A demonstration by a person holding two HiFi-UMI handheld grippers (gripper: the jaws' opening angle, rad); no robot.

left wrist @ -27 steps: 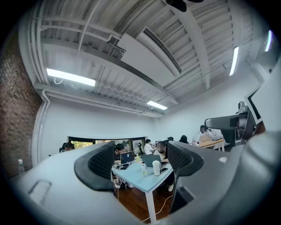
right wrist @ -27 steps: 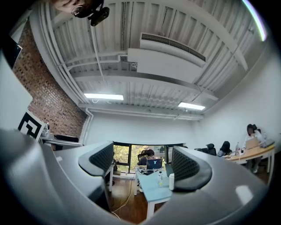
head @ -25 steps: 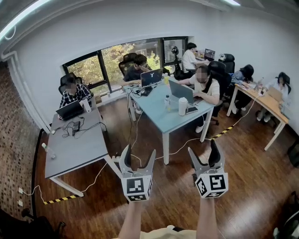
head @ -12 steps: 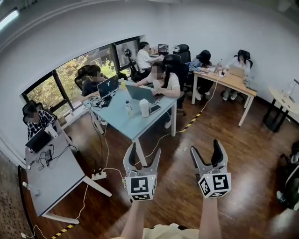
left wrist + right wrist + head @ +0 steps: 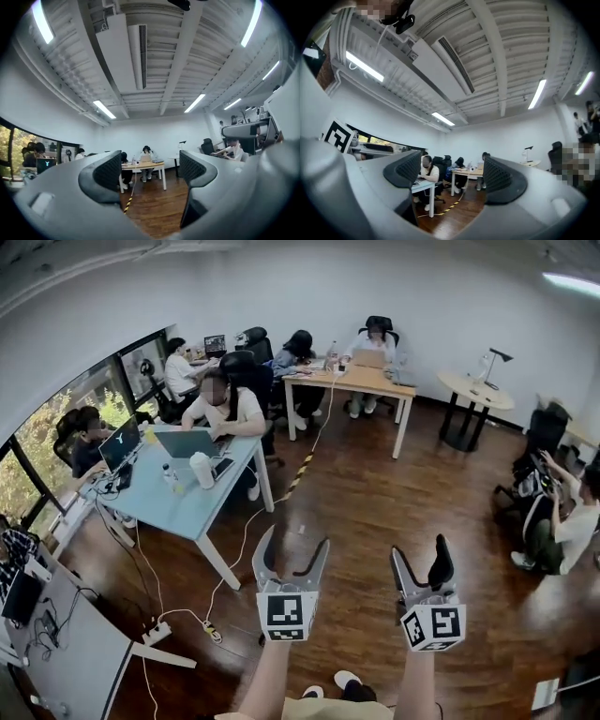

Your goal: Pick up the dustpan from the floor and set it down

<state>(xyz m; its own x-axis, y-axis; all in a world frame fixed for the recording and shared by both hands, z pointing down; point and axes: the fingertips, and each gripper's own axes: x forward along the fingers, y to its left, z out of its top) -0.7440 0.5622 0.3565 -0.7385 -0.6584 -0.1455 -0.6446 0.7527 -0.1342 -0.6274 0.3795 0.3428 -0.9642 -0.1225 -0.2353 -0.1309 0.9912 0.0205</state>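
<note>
In the head view, the left gripper and the right gripper are held side by side above the dark brown wooden plank floor, just to the right of the long light-blue table. Each gripper's jaws stand apart with nothing between them. The dustpan cannot be found in this view, so neither its look nor its place relative to the grippers can be told. A wide stretch of bare floor opens to the right of the light-blue table. It is bounded beyond that table by a pale wooden desk and a small round white table, and well to the table's right by a seated person. A strip of yellow-and-black tape runs over the floor just beyond the table's far corner. A white power strip lies on the floor at its near end.

In the left gripper view, the left gripper is spread wide and empty, and between its grey ribbed pads show floor and the pale wooden desk.

In the right gripper view, the right gripper is likewise released and empty, and the light-blue table shows between its pads. Neither gripper view shows the dustpan.
</note>
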